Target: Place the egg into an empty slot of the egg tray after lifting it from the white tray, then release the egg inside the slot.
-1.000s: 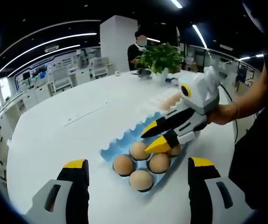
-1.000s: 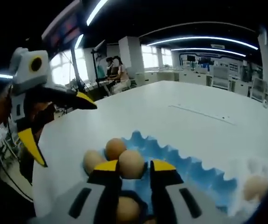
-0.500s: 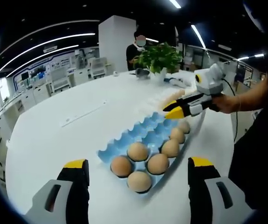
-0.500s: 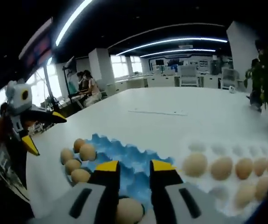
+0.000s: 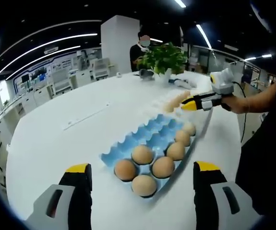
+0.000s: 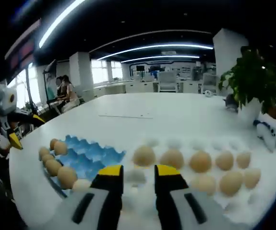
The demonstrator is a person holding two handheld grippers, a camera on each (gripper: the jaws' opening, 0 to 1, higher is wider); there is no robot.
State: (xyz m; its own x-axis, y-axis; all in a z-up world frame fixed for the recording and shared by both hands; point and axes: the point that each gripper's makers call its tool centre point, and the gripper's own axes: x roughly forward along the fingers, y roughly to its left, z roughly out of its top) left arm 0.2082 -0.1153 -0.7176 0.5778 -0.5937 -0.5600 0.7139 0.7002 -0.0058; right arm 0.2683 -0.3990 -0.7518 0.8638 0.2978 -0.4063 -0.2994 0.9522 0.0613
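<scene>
In the left gripper view, the blue egg tray (image 5: pixel 150 134) lies on the white table and holds several brown eggs (image 5: pixel 142 154). My left gripper (image 5: pixel 142 168) hangs wide open just short of the tray's near end, with nothing between its jaws. Farther off, a hand holds my right gripper (image 5: pixel 193 102) over the white tray (image 5: pixel 162 106). In the right gripper view, my right gripper (image 6: pixel 138 171) is open and holds nothing. It sits low over the white tray (image 6: pixel 137 177), just short of its rows of eggs (image 6: pixel 144 155). The blue tray (image 6: pixel 87 154) lies to the left.
A potted plant (image 5: pixel 164 57) stands at the table's far side, also in the right gripper view (image 6: pixel 250 81). A person (image 5: pixel 140 48) stands behind it, and people (image 6: pixel 66 91) sit at desks. My left gripper (image 6: pixel 26 130) shows at the far left.
My right gripper has pulled away from the blue tray and swung over to the white tray, empty. My left gripper and the blue tray's eggs have stayed put.
</scene>
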